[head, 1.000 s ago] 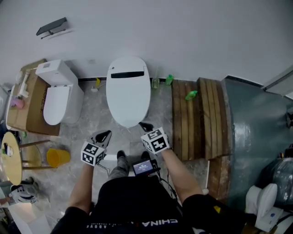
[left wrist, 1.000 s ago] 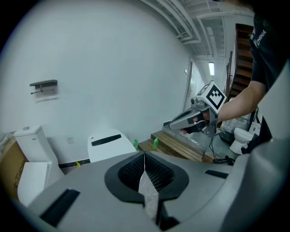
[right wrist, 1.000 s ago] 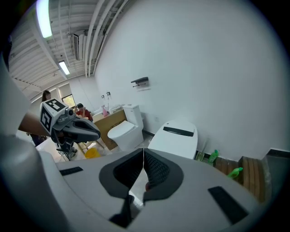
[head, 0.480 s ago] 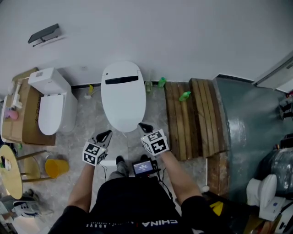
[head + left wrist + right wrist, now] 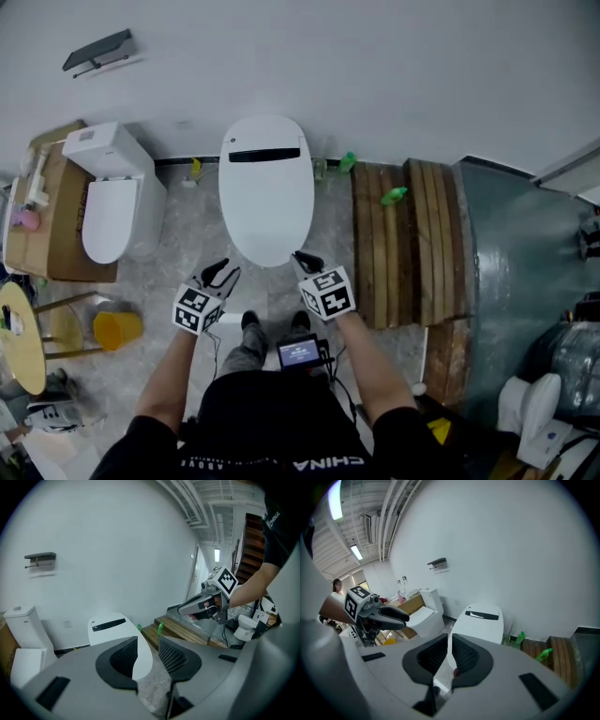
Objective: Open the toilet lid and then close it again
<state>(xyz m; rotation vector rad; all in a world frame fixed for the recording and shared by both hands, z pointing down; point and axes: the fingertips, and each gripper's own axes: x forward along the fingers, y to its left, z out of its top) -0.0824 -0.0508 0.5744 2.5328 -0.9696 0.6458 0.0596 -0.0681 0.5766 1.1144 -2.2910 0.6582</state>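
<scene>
Glossy white oval toilet with a black strip across the back of its lid (image 5: 267,187) is standing against the white wall, its lid lying flat and closed.

Left gripper (image 5: 223,273) is hovering just short of the bowl's front left edge, clear of it. Its jaws have just been opening and are standing moderately apart with nothing between them; the lid is showing through the gap, farther off.

Right gripper (image 5: 305,261) is hanging close to the front right rim, whether touching it I cannot tell. Its jaws are drawn together to a thin slit and are gripping nothing.

Writing: the person's black shirt (image 5: 281,431) is showing white letters "CHINA", upside down in the head view. The small lit screen at the waist (image 5: 300,353) is too small to read.

A second white tank toilet (image 5: 111,202) is standing to the left, with a yellow bucket (image 5: 117,327) nearer the person. A green bottle (image 5: 394,195) is lying on brown wooden planks (image 5: 403,272) to the right.
</scene>
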